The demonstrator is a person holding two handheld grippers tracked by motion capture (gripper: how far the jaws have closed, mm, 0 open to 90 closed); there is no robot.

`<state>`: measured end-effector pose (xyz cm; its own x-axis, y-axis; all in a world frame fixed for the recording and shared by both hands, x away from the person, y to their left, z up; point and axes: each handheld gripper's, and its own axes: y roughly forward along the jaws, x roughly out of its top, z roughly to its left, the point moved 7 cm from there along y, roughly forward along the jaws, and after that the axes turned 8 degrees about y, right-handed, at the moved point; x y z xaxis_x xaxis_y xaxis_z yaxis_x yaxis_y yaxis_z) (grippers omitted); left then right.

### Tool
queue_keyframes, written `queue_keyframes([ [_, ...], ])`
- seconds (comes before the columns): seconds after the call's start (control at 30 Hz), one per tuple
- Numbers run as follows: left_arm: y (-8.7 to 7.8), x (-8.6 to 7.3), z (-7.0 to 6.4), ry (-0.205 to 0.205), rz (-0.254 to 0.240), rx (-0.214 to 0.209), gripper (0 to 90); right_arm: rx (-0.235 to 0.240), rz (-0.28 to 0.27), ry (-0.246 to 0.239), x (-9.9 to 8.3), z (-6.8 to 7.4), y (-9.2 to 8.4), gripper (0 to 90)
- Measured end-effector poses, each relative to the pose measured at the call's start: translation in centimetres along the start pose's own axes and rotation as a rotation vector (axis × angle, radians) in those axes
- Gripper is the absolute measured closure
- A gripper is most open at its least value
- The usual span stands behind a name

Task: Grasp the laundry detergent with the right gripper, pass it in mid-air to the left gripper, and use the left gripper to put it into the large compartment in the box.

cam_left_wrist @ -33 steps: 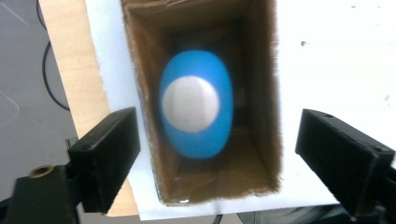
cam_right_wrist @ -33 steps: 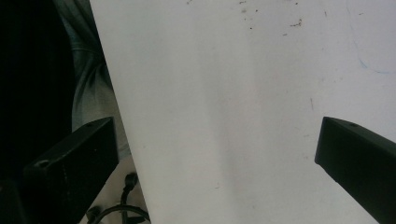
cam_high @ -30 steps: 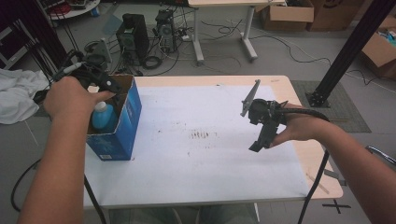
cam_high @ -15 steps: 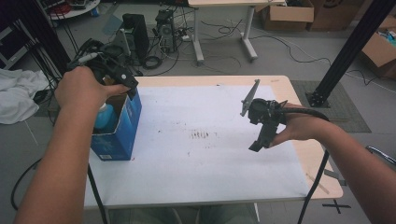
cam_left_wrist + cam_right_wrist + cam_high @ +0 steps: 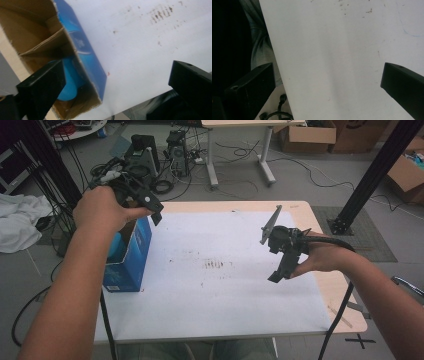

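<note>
I'm lifting the left claw [image 5: 150, 207], jaws just opening wide and empty, off the blue bottle [image 5: 68, 83] in the box [image 5: 131, 262], upper left; next grab probably needs realigning.

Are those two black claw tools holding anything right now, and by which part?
Nothing is held. The left gripper has just been opening, empty, above the blue box with the bottle inside. The right gripper is open over the table.

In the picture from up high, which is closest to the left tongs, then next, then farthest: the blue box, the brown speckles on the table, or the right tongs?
1. Blue box: just below the left tongs, at the table's left edge.
2. Brown speckles: mid-table, to their right.
3. Right tongs: farthest, on the right side.
</note>
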<state>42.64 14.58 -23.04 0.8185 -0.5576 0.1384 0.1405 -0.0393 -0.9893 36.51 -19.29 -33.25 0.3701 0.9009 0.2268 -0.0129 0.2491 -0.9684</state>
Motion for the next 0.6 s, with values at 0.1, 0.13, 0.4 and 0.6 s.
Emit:
queue_keyframes([
  [0.1,0.0,0.5,-0.8,0.047,-0.012,-0.02,0.2,0.0,0.004,0.004,0.0,0.0,-0.1,0.0],
  [0.13,0.0,0.6,-1.0,0.06,-0.014,-0.028,0.1,0.002,0.004,0.004,0.0,0.0,-0.1,0.0],
  [0.4,1.3,1.2,-3.7,0.276,0.024,-0.116,0.1,0.002,0.019,0.009,0.1,-0.2,0.0,0.0],
  [0.6,2.4,1.3,-5.8,0.457,0.037,-0.17,0.1,0.002,0.029,0.012,0.3,-0.3,0.1,0.0],
])
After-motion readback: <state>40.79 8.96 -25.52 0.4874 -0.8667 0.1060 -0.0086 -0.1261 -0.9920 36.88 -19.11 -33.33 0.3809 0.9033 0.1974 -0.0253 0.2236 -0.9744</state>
